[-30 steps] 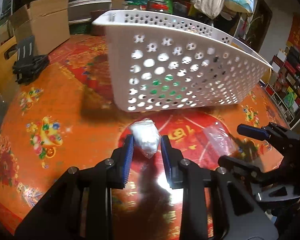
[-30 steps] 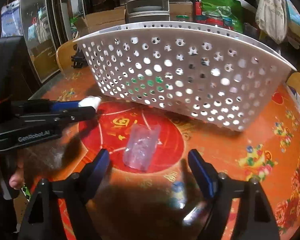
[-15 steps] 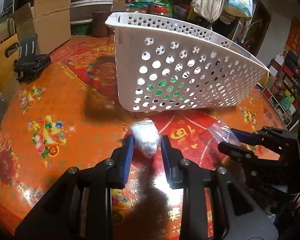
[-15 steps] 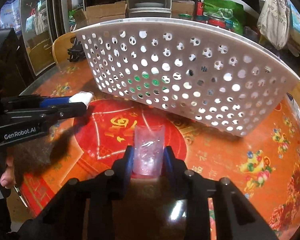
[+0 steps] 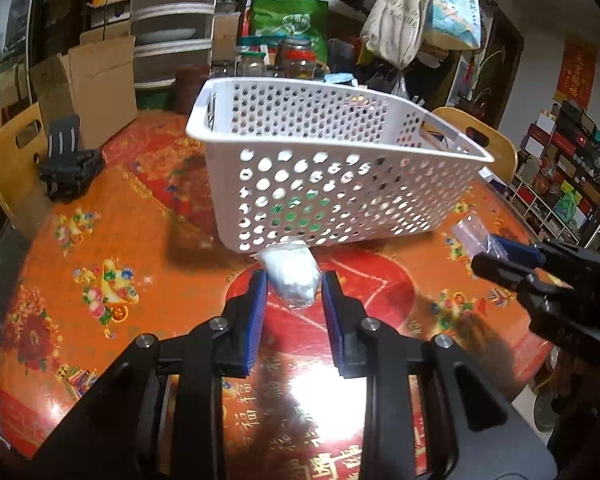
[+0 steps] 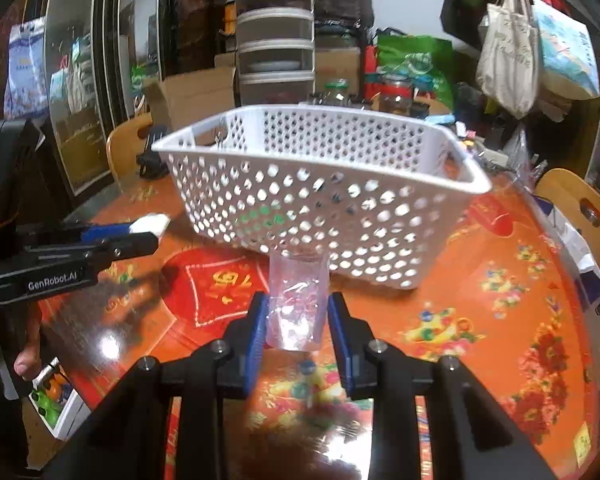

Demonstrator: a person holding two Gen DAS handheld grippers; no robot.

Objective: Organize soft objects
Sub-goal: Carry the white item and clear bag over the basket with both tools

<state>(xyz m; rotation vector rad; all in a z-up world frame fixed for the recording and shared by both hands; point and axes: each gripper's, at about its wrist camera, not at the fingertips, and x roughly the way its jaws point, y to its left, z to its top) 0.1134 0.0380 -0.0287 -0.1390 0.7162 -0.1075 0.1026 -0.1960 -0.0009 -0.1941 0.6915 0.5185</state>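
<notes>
My left gripper (image 5: 293, 286) is shut on a white soft bundle in clear wrap (image 5: 292, 275) and holds it above the table, just in front of the white perforated basket (image 5: 320, 184). My right gripper (image 6: 296, 312) is shut on a clear crumpled plastic bag (image 6: 296, 304), also lifted in front of the basket (image 6: 320, 216). The left gripper with its white bundle (image 6: 150, 224) shows at the left of the right wrist view. The right gripper (image 5: 512, 256) with its clear bag (image 5: 472, 234) shows at the right of the left wrist view. Something green lies inside the basket.
The round table has an orange-red patterned cloth (image 5: 100, 248). A black stand (image 5: 68, 160) and a cardboard box (image 5: 84, 88) sit at its far left. Wooden chairs (image 6: 580, 208) ring the table. Jars, bags and shelves crowd the background.
The right gripper closed on the clear bag and lifted it. Both grippers rose with their loads, so the basket's open top now shows.
</notes>
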